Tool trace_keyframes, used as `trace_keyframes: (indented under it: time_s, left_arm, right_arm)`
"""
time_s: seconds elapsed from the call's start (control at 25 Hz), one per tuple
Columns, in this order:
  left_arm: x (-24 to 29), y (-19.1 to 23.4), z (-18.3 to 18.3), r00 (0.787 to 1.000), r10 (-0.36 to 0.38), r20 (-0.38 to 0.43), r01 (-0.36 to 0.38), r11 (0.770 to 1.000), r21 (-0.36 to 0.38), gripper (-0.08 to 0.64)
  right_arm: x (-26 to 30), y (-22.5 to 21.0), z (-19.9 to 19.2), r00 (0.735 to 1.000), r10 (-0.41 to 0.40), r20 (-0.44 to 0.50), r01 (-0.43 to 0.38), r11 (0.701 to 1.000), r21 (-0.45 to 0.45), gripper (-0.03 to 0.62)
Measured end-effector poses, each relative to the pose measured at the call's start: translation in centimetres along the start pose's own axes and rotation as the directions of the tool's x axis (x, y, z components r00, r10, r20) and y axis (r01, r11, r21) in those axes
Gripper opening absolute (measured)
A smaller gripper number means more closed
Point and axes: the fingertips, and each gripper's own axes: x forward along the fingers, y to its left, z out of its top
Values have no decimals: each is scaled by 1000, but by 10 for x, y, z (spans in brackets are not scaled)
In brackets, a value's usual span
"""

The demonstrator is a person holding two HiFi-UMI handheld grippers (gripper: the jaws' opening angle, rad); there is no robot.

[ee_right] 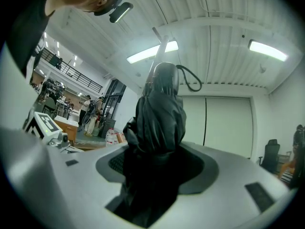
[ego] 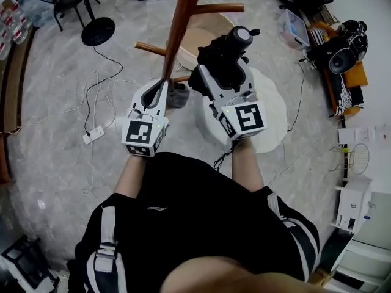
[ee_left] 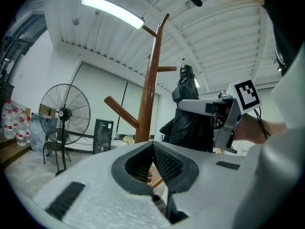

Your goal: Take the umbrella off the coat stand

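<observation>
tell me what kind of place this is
Likely a big workshop or lab hall, not a home: a ribbed ceiling with strip lights, a pedestal fan, and a railed mezzanine above a workbench in the background.

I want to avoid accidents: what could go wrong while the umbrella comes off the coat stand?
The right gripper holds the umbrella close to the coat stand; its wrist loop may snag a peg. The left gripper is shut, not holding the stand, so a snag might tip it.
</observation>
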Motion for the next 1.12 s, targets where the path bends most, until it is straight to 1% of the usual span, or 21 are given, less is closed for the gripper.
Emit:
trace_keyframes:
  time_s: [0.12, 0.28, 0.4, 0.48, 0.56, 0.64, 0.8, 0.92, 1.04, 1.12]
  left_arm:
    - [1, -7, -1, 1000, -13, -3, 13, 1000, 2, -3]
    - [7, -22, -10, 998, -51, -22, 51, 999, 2, -3]
    - [15, -34, -18, 995, -95, -44, 95, 995, -2, -3]
    - [23, -35, -23, 990, -127, -58, 127, 992, -6, -3]
    - [32, -36, -28, 985, -161, -69, 161, 987, -10, -3]
    - [39, -48, -31, 977, -196, -82, 196, 981, -11, -3]
    - [50, -91, -33, 957, -269, -110, 272, 962, 12, -3]
    - [58, -107, -40, 941, -313, -126, 317, 948, 18, -3]
    - [65, -124, -47, 921, -362, -142, 368, 930, 14, -3]
    - [68, -138, -51, 904, -398, -156, 404, 915, 9, -3]
  right_arm:
    - [-7, -2, -6, 1000, -11, -12, 12, 1000, 18, 259]
    - [-27, -10, -25, 998, -44, -41, 47, 996, 80, 261]
    - [-41, -19, -45, 992, -89, -85, 98, 990, 104, 261]
    - [-44, -24, -57, 986, -122, -118, 135, 984, 113, 261]
    - [-45, -29, -69, 978, -152, -145, 169, 978, 118, 261]
    - [-58, -35, -79, 969, -183, -165, 204, 972, 114, 261]
    - [-106, -53, -93, 942, -261, -209, 290, 949, 121, 261]
    - [-131, -61, -103, 918, -313, -243, 349, 929, 122, 261]
    - [-156, -67, -114, 891, -363, -271, 406, 906, 121, 261]
    - [-173, -70, -119, 871, -397, -290, 445, 887, 121, 259]
